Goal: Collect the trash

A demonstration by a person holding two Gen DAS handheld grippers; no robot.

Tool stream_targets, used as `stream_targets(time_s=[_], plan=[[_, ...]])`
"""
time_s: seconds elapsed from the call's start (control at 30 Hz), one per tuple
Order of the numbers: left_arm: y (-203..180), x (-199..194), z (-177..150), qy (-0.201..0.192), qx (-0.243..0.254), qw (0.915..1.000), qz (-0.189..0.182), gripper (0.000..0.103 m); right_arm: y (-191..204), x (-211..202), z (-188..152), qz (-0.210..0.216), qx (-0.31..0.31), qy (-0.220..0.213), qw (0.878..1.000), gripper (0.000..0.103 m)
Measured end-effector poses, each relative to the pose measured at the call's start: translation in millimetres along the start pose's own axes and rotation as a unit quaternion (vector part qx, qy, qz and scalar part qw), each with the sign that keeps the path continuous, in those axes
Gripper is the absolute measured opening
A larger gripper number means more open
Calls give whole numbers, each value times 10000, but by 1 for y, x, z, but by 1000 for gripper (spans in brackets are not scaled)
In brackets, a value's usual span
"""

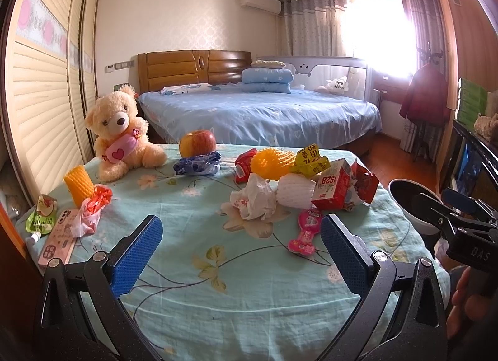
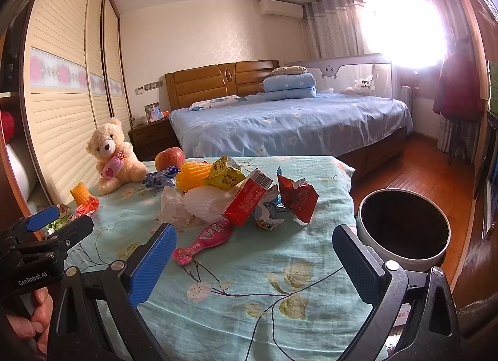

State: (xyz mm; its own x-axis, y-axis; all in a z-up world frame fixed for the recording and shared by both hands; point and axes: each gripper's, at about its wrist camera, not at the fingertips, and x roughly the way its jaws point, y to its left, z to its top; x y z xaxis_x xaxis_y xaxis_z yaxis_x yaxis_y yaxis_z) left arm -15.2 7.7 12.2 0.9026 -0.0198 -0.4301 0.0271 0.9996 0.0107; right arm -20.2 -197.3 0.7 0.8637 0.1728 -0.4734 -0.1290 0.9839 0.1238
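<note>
Both jaws wide apart, nothing held: left gripper (image 1: 241,255), right gripper (image 2: 253,260). Trash pile (image 2: 236,196) on flowered cloth (image 2: 280,283), beside bin (image 2: 404,255). Probably light, crinkly, slippery wrappers; best pinched at a crumpled fold.

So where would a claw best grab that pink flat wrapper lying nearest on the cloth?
Probably across the narrow neck of the pink wrapper, coming down from above. It lies flat and apart from the trash pile, and the neck is slimmer than its round head. The right claw is open and nearest.
</note>
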Motion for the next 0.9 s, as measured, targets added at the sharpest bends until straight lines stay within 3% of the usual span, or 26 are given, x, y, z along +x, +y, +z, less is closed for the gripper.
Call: stream_targets(time_s=[0.63, 0.9], plan=[[6, 28, -8, 458, -58, 9988, -177, 103, 1, 25, -4, 111, 52, 478, 9988, 101], [11, 64, -5, 855, -86, 9960, -248, 95, -12, 53, -3, 61, 203, 898, 9957, 100]])
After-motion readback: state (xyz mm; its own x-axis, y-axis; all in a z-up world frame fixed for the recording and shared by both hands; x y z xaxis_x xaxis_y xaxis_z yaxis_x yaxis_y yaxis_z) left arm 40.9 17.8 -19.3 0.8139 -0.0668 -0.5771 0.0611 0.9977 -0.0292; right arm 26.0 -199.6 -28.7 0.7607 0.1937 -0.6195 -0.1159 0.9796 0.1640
